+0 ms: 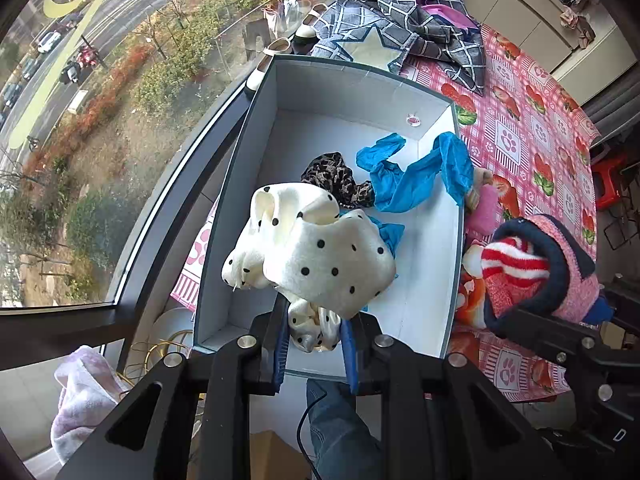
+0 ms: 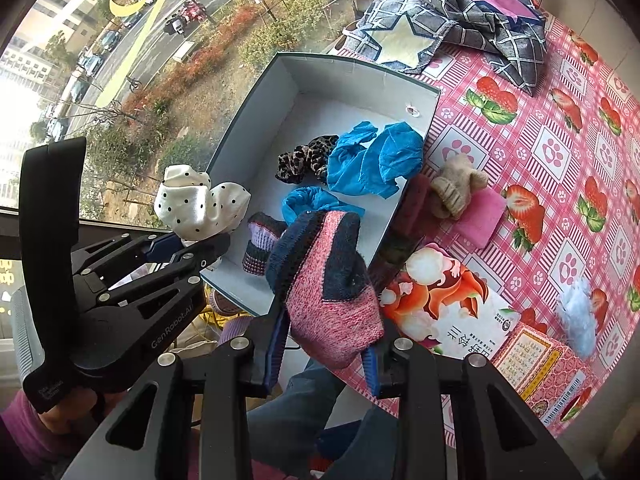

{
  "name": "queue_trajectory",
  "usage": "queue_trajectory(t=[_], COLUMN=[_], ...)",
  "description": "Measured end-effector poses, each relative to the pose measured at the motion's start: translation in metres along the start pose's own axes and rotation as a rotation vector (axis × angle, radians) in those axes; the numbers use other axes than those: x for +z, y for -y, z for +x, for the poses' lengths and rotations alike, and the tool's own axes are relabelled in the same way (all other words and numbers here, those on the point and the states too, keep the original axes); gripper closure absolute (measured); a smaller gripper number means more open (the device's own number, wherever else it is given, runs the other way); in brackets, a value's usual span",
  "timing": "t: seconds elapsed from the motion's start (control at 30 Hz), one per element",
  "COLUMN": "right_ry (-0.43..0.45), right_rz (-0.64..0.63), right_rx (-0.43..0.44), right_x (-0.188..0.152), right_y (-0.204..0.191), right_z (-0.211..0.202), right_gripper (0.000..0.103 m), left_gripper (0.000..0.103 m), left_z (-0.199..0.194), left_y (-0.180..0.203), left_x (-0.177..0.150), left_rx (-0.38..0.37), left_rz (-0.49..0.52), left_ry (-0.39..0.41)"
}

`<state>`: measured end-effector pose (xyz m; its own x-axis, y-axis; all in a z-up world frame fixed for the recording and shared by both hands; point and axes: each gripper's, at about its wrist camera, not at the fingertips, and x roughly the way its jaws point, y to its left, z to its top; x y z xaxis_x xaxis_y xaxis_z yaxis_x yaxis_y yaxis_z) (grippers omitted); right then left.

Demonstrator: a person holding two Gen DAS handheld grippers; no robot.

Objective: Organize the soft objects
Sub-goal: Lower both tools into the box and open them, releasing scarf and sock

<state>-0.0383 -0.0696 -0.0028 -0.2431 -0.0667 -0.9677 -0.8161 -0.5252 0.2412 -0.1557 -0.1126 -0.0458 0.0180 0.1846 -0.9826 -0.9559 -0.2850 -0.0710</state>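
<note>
Left gripper [image 1: 314, 344] clamps a dotted cloth [image 1: 316, 256] between its jaws, above the box [image 1: 456, 216]. Right gripper [image 2: 326, 350] clamps a pink sock [image 2: 332, 300].

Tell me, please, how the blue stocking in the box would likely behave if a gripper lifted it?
The blue stocking is probably floppy: it lies crumpled and draped over the box wall. It looks thin, so likely light. It might trail and snag the leopard scrunchie beside it.

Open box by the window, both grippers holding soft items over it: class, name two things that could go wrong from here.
1. The blue stocking already drapes over the box wall; dropped items could drag it out.
2. The polka-dot cloth in the left gripper and the pink knitted sock in the right gripper hang near the box's edges and might land outside.
</note>
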Motion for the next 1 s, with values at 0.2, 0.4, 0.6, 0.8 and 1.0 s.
queue_trajectory(t=[0.2,0.4,0.6,0.8,1.0], right_ry=[-0.002,-0.018,-0.060,-0.047,0.040], right_rz=[0.007,0.009,0.017,0.041,0.077], right_rx=[-0.001,0.010,-0.002,0.009,0.074], right_x=[0.010,0.026,0.047,0.077,0.099], right_y=[0.002,0.002,0.002,0.006,0.011], right_z=[0.005,0.015,0.036,0.046,0.024], right_gripper=[0.070,0.070,0.070,0.068,0.016], left_gripper=[0.078,0.074,0.056,0.021,0.009], left_z=[0.008,0.013,0.019,0.018,0.015], left_y=[-0.005,-0.002,0.003,0.003,-0.003], left_x=[0.007,0.013,0.015,0.018,0.020], left_rx=[0.014,0.028,0.028,0.039,0.017], left_rz=[-0.010,0.009,0.030,0.027,-0.016], left_ry=[-0.013,-0.021,-0.025,-0.016,0.004])
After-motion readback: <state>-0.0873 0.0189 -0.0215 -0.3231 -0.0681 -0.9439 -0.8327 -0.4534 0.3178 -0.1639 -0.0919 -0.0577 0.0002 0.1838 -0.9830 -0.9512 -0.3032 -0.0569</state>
